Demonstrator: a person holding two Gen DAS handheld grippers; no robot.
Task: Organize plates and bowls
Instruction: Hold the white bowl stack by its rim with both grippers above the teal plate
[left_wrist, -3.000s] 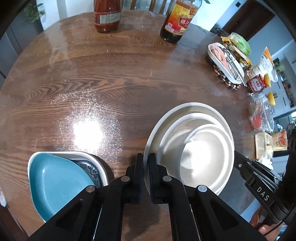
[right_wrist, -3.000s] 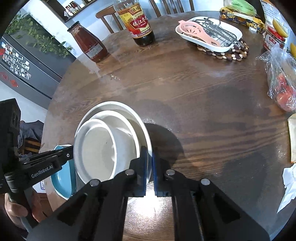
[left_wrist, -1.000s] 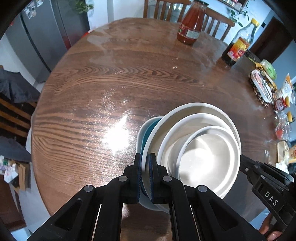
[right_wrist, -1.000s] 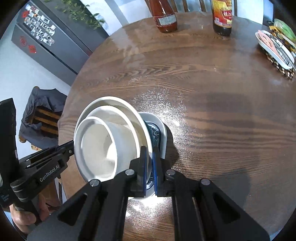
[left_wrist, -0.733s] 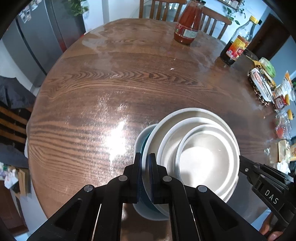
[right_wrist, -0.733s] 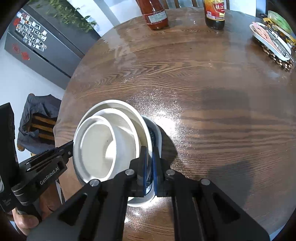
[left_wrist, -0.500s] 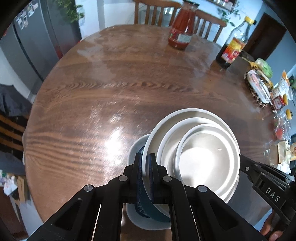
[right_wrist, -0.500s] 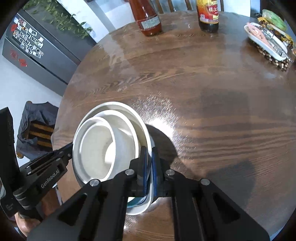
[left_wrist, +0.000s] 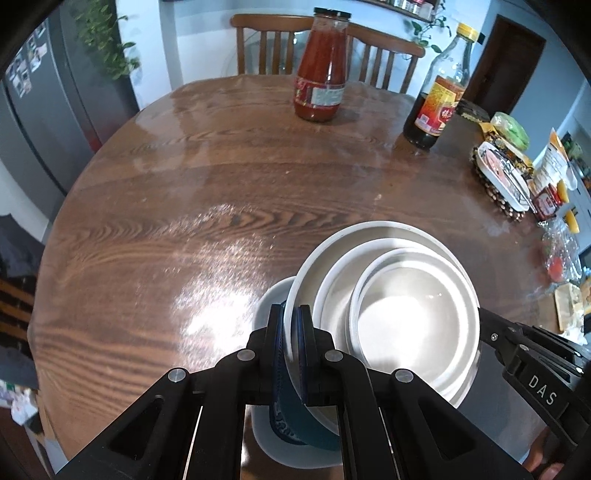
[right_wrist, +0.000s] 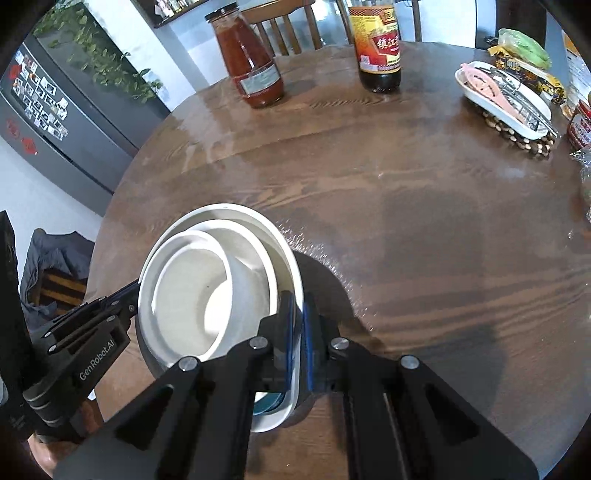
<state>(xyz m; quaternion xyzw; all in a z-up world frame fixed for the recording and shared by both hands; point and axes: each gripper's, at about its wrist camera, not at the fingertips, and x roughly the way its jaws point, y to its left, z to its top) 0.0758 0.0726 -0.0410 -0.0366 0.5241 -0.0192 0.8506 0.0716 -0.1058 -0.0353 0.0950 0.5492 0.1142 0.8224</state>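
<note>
Stacked white dishes (left_wrist: 413, 317), two smaller ones nested in a wide plate (right_wrist: 284, 254), sit between the two tools, held by opposite rims. The left gripper (left_wrist: 290, 332) pinches the plate's left edge with its jaws nearly closed; the right gripper (right_wrist: 297, 325) clamps the opposite edge just as tightly. Directly beneath the stack, a teal dish (left_wrist: 295, 417) lies in a white tray (left_wrist: 273, 443) on the wooden table (left_wrist: 207, 192).
</note>
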